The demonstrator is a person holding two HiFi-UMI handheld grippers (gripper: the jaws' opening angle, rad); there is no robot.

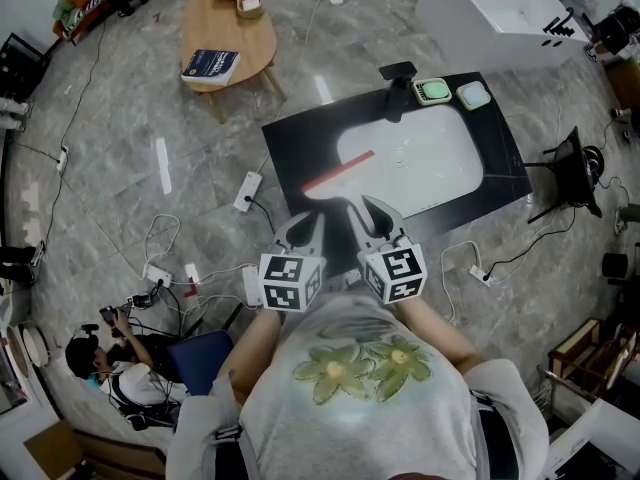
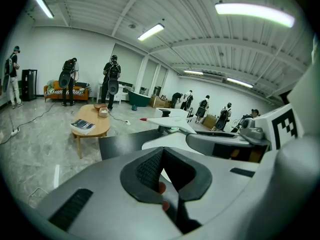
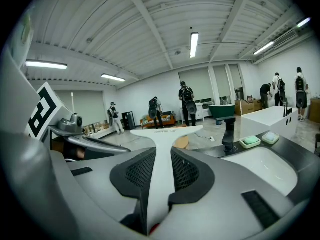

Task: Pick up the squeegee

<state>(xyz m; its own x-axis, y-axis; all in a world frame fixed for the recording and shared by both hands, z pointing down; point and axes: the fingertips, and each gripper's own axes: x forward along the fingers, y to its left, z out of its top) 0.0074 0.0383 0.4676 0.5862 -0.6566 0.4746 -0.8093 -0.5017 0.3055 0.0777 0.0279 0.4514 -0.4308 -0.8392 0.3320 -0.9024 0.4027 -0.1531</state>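
Note:
The squeegee (image 1: pixel 338 173) has a white handle and a red blade and hangs over the near left part of the white sink basin (image 1: pixel 440 158). My right gripper (image 1: pixel 366 218) is shut on its handle, and in the right gripper view the white handle (image 3: pixel 162 149) runs straight between the black pads (image 3: pixel 187 171) out to the wide head. My left gripper (image 1: pixel 303 230) sits close beside it on the left, shut with nothing in it. In the left gripper view its tips meet (image 2: pixel 161 151), and the squeegee (image 2: pixel 170 121) shows ahead to the right.
The basin is set in a black counter (image 1: pixel 300 143) with a black faucet (image 1: pixel 397 78) and two soap dishes (image 1: pixel 433 90) at the back. A round wooden table (image 1: pixel 225 28) carries a book. Cables and power strips (image 1: pixel 247 190) lie on the floor. A person (image 1: pixel 100 368) crouches at lower left.

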